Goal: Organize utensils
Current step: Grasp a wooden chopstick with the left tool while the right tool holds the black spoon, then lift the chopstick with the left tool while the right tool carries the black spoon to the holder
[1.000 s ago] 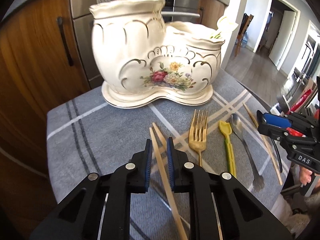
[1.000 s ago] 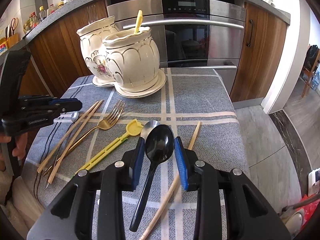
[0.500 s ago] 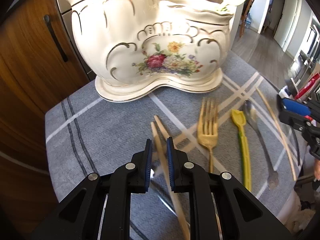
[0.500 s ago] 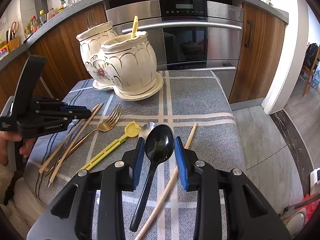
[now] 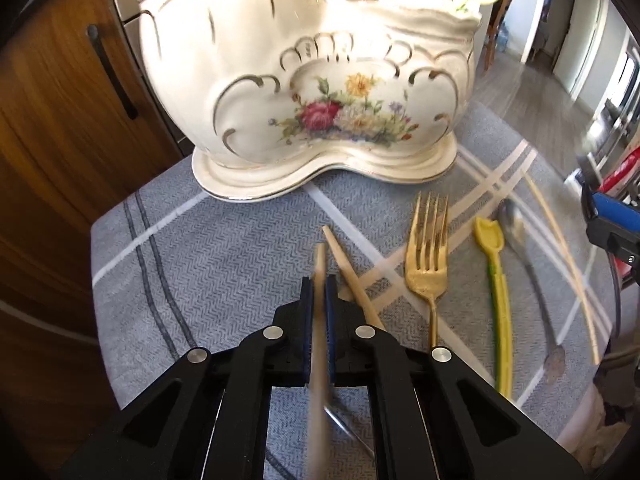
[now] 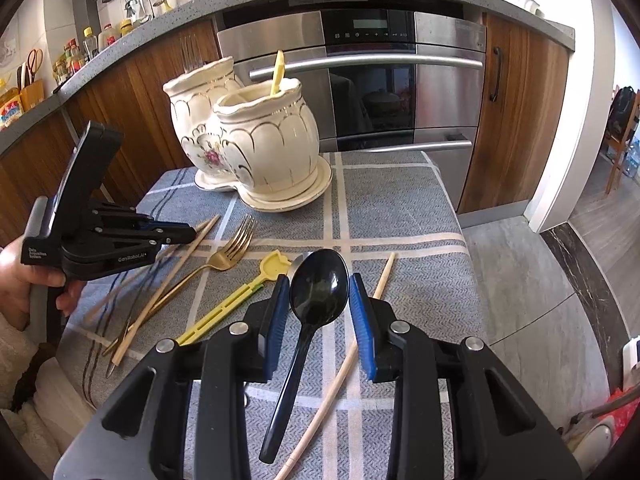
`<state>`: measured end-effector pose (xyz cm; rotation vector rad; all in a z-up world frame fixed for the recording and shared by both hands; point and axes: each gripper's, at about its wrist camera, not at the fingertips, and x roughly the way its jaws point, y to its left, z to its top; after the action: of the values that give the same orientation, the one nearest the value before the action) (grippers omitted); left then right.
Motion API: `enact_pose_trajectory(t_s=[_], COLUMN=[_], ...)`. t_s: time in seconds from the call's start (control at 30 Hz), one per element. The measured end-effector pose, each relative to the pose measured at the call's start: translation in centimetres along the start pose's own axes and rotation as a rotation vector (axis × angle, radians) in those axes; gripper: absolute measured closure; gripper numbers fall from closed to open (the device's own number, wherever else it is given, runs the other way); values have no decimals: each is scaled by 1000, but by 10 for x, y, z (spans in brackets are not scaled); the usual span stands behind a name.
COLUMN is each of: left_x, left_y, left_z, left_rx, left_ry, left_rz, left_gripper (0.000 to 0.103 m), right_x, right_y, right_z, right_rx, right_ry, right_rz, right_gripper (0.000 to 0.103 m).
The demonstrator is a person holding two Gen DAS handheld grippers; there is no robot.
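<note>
My left gripper is shut on a wooden chopstick and holds it off the cloth, pointing at the cream floral utensil holder. A second chopstick, a gold fork, a yellow utensil and a metal spoon lie on the cloth. My right gripper is shut on a black spoon whose bowl sits between the blue pads. The left gripper also shows in the right wrist view. The holder has a yellow utensil standing in it.
A grey checked cloth covers the small table. A pale chopstick lies beside the black spoon. A steel oven and wooden cabinets stand behind. The table's right edge drops to the floor.
My left gripper has closed on the chopstick, lifted it and moved toward the holder. The right gripper with the black spoon has hardly moved.
</note>
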<state>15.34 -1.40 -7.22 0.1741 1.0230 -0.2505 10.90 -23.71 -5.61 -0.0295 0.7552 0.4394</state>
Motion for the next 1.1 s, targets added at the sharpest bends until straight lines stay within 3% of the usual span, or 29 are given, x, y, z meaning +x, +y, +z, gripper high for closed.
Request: enact_pose_trajectory(t_s=[0.5, 0.8, 1.1], left_x=[-91, -153, -190], left_y=[6, 7, 23], left_z=[-3, 17, 66], left_rx=[-41, -34, -44], left_ry=[-300, -477, -611], left_rz=[-35, -40, -13], left_gripper=[97, 97, 97], right_x=[-19, -30, -23], right_y=[8, 24, 40], right_z=[16, 68, 133], right_rx=[6, -13, -44], right_ry=[-80, -201, -312], right_rz=[20, 55, 28], right_gripper=[72, 72, 72])
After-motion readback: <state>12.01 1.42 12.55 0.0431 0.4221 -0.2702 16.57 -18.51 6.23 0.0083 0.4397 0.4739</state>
